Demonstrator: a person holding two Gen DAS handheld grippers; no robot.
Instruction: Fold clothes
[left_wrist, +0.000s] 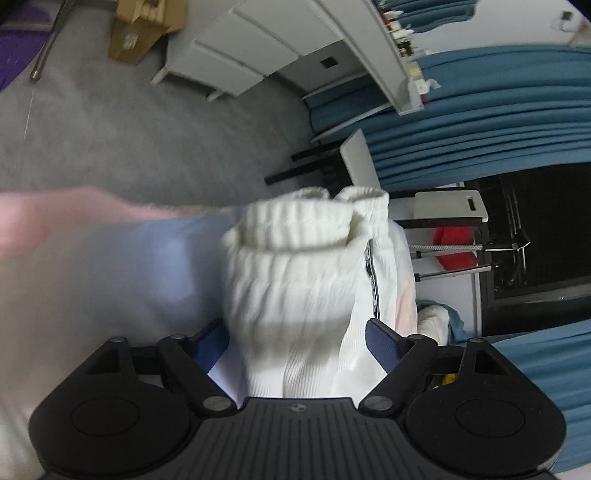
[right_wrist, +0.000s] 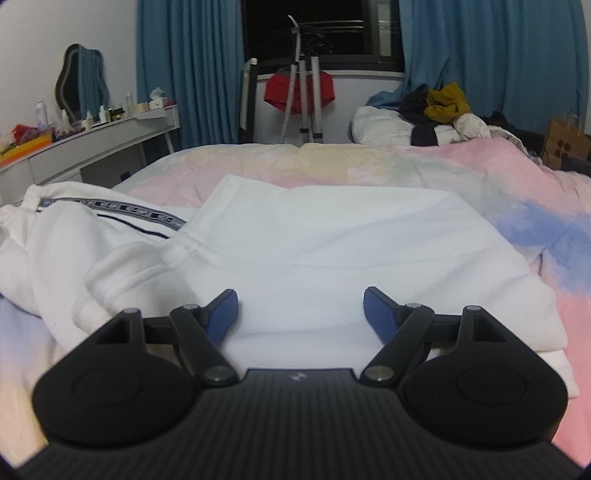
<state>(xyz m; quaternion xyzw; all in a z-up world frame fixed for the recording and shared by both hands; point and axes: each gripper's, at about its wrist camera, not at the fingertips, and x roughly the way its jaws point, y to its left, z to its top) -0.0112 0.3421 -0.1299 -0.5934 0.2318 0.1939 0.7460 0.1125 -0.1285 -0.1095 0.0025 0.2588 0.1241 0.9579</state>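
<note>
No text can be read: the patterned band (right_wrist: 110, 207) on the white garment (right_wrist: 92, 258) is too blurred to make out.

My white cotton sweatshirt (right_wrist: 332, 236) lies flat and folded on the pastel quilt. Its sleeve with dark patterned tape (right_wrist: 110, 210) is bunched at the left side. The ribbed white cuff (left_wrist: 295, 266) stands up between my left tool's blue pads.

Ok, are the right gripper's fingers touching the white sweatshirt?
Cannot tell: the right wrist view shows the right gripper open over the white sweatshirt, but the undersides of its fingers are hidden.
</note>
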